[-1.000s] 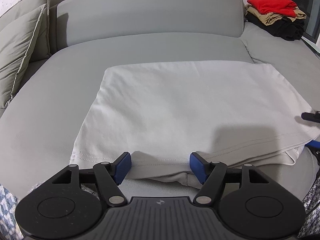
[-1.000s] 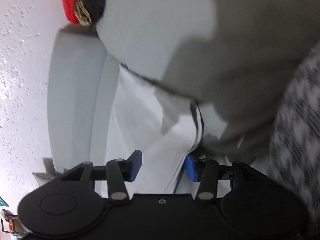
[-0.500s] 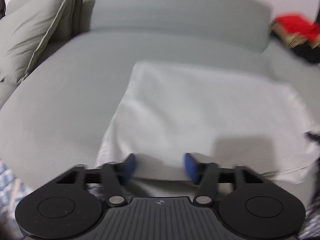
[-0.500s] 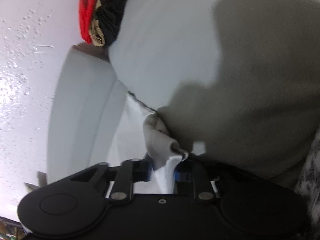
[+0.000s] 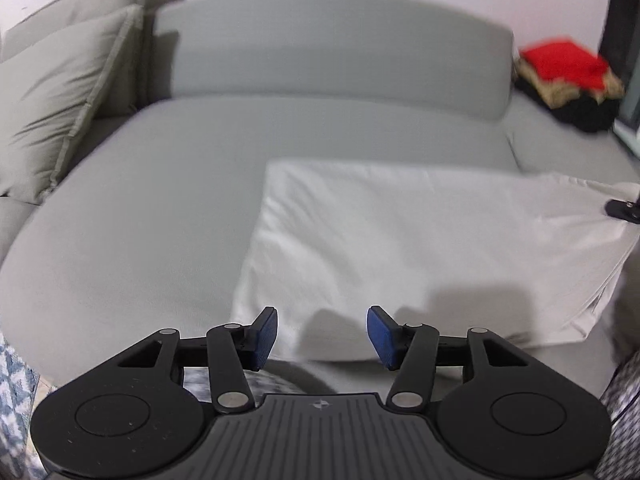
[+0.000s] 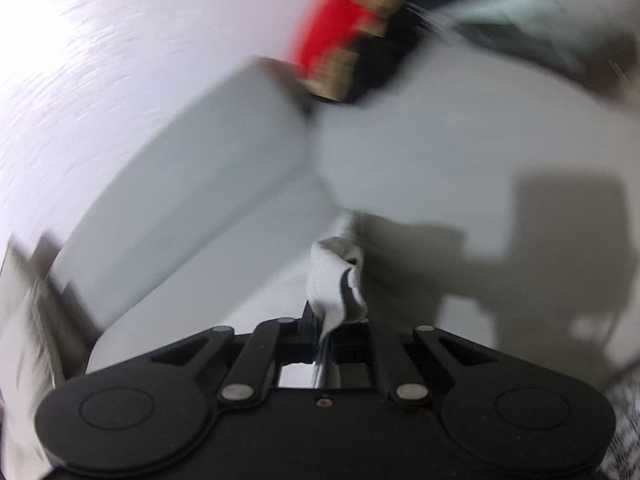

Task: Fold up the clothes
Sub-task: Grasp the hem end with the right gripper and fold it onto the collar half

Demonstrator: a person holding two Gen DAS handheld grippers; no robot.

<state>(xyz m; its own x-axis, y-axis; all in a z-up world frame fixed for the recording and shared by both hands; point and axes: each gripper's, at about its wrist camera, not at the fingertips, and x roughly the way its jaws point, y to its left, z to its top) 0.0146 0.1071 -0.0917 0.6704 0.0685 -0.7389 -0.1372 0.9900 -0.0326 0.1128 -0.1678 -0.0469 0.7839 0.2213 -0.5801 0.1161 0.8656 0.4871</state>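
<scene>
Left gripper (image 5: 322, 334) hangs agape above the near edge of a white shirt (image 5: 400, 248) on a sofa (image 5: 160, 200).

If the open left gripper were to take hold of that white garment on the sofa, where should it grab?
Probably the near left corner of the white garment, approached from the sofa's front edge. The cloth lies flat there with its edge just beyond the open left gripper, and the right gripper already pinches the opposite side.
</scene>
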